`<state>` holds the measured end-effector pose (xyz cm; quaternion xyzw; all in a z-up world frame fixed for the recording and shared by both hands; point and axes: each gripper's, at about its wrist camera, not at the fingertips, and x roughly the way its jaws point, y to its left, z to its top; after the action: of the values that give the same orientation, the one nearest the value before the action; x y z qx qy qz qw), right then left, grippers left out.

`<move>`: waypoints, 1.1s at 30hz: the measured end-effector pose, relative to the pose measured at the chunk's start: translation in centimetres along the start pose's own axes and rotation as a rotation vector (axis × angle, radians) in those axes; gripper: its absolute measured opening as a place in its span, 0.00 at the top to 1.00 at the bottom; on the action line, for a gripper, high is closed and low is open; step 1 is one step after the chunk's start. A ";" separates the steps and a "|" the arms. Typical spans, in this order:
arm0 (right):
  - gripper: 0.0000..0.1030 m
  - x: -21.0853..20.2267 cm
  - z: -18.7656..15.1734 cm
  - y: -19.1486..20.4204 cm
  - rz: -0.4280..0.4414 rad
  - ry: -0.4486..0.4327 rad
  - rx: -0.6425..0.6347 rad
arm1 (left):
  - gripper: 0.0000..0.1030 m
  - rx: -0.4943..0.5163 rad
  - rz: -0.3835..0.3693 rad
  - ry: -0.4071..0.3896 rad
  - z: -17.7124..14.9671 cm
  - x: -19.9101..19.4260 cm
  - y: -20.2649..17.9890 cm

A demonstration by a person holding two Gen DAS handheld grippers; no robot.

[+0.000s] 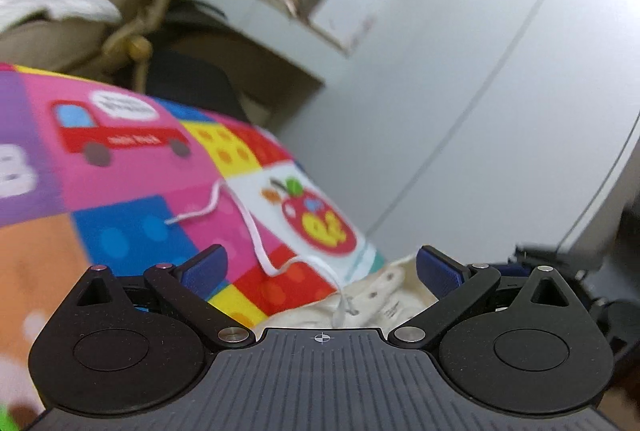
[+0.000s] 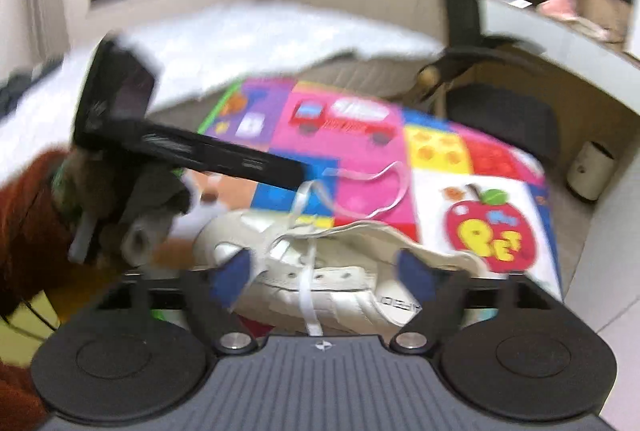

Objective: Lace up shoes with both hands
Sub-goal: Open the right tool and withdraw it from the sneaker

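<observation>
While hovering over the white shoe (image 2: 320,271), tipped on its side on the colourful play mat (image 2: 500,167) just ahead of both tools, note the left hand-held gripper (image 1: 320,267) and the right hand-held gripper (image 2: 324,267): blue pads spread wide apart, clamped on nothing. Look to the white lace (image 2: 310,295), threaded through at least some eyelets near the shoe's middle, with one flat strand hanging down the side toward the right tool and a loose loop trailing out over the mat beyond. Count of filled eyelets: impossible to tell through the blur. Probably best to take one strand per side: close on the flat of the lace near a free end rather than mid-loop, square to the pads to prevent twisting. Steady the shoe's upper with the other tool before pulling, being light and likely to slide on the smooth mat. Draw slack slowly, straight away from the eyelet, watching for snags on the tongue.
</observation>
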<state>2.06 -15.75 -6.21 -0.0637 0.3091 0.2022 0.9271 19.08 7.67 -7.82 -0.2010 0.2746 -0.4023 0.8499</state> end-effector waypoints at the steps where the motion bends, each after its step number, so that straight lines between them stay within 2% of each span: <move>1: 0.00 -0.7 -1.0 -0.8 -0.008 -0.054 0.053 | 0.00 -0.004 0.013 -0.028 -0.3 -0.8 -0.3; 6: 0.00 -1.6 -7.2 -3.5 0.055 -0.286 0.336 | 0.01 0.043 0.151 -0.135 -1.7 -3.4 -2.9; 9: 0.00 -0.6 -11.0 -3.5 0.131 -0.392 0.474 | 0.02 -0.032 0.150 -0.117 -1.8 -3.2 -3.4; 10: 0.00 -0.2 -12.1 -3.3 0.146 -0.409 0.521 | 0.14 -0.054 0.153 -0.109 -1.8 -3.1 -3.6; 11: 0.00 0.1 -13.2 -3.1 0.157 -0.426 0.571 | 0.51 -0.071 0.159 -0.099 -1.8 -3.0 -3.9; 12: 0.00 0.3 -14.3 -2.8 0.165 -0.442 0.623 | 0.63 -0.070 0.168 -0.089 -1.9 -2.8 -4.4; 13: 0.00 0.4 -15.2 -2.5 0.179 -0.453 0.671 | 0.65 -0.069 0.165 -0.084 -2.0 -2.7 -4.8; 16: 0.00 0.5 -16.6 -1.6 0.202 -0.461 0.677 | 0.65 -0.054 0.155 -0.066 -2.3 -1.9 -6.2; 18: 0.00 0.7 -16.5 -1.2 0.160 -0.427 0.655 | 0.65 -0.034 0.155 -0.048 -2.2 -0.8 -6.8; 20: 0.00 1.2 -16.5 -1.0 0.131 -0.414 0.652 | 0.62 -0.055 0.156 -0.026 -1.8 0.4 -6.7; 25: 0.00 1.5 -16.5 0.2 0.100 -0.412 0.583 | 0.53 -0.138 0.229 0.035 -2.0 2.3 -4.4; 26: 0.00 1.5 -16.6 0.3 0.100 -0.410 0.574 | 0.55 -0.150 0.247 0.041 -2.1 2.5 -3.9; 27: 0.00 1.4 -16.8 0.4 0.102 -0.410 0.567 | 0.54 -0.161 0.261 0.042 -2.3 2.5 -3.6; 29: 0.00 1.4 -16.9 0.4 0.106 -0.418 0.553 | 0.33 -0.168 0.263 0.011 -2.4 1.6 -3.4; 30: 0.00 1.2 -17.0 0.6 0.105 -0.422 0.544 | 0.30 -0.172 0.264 -0.005 -2.5 1.1 -3.4; 33: 0.00 1.0 -17.2 1.5 0.079 -0.419 0.503 | 0.31 -0.183 0.268 -0.051 -2.8 -0.3 -3.2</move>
<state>-7.28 -18.19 -20.62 0.2224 0.1541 0.1638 0.9487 15.37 5.67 -8.06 -0.2493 0.3130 -0.2536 0.8807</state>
